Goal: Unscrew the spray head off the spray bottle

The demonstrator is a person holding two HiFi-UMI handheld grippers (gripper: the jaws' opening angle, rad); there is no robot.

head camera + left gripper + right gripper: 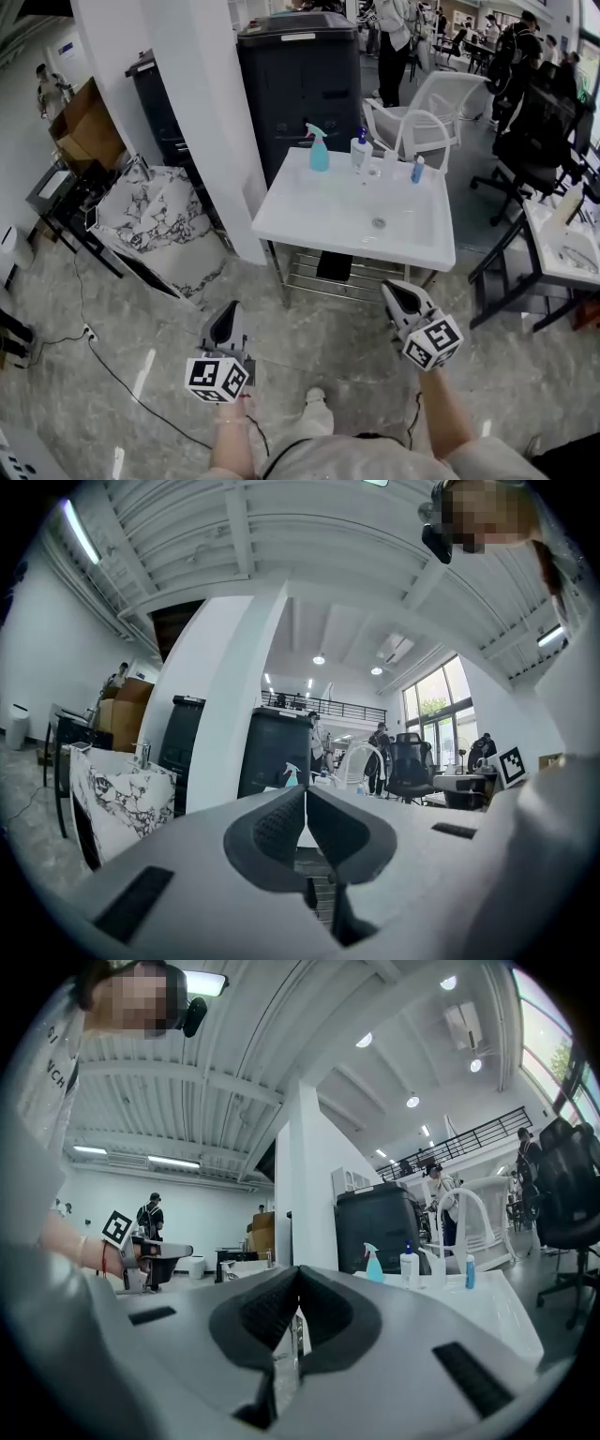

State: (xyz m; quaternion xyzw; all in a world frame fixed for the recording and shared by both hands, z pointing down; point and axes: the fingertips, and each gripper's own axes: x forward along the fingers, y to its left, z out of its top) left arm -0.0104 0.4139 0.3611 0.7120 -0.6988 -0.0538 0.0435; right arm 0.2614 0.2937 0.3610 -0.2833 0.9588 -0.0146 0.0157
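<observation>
While the white bench [314, 223] stands well ahead of the person, across a stretch of marbled floor [309, 347], the task looks to be at its very start: the approach, with nothing yet touched. A dark cabinet [300, 80] rises just behind the bench.

Both tools are held low and close to the body, well apart from the bench. The left claw [228, 317] is clenched with its pads pressed together and nothing between them. The right claw [394, 293] is likewise clenched and empty.

The spray bottle [319, 153], teal and upright, stands near the bench's back edge toward its left side. A white pump bottle [361, 152] stands beside it on the right, and a small blue bottle [417, 169] farther right. The spray head [314, 130] appears to be seated on the bottle's neck, so the unscrewing is not yet done.

The next move, as I judge it, calls for stepping up to the bench and spreading both claws. One would then steady the bottle's body while the other takes the collar under the head, not the trigger, to turn it. A light, narrow bottle may tip if it is nudged before it is held.
</observation>
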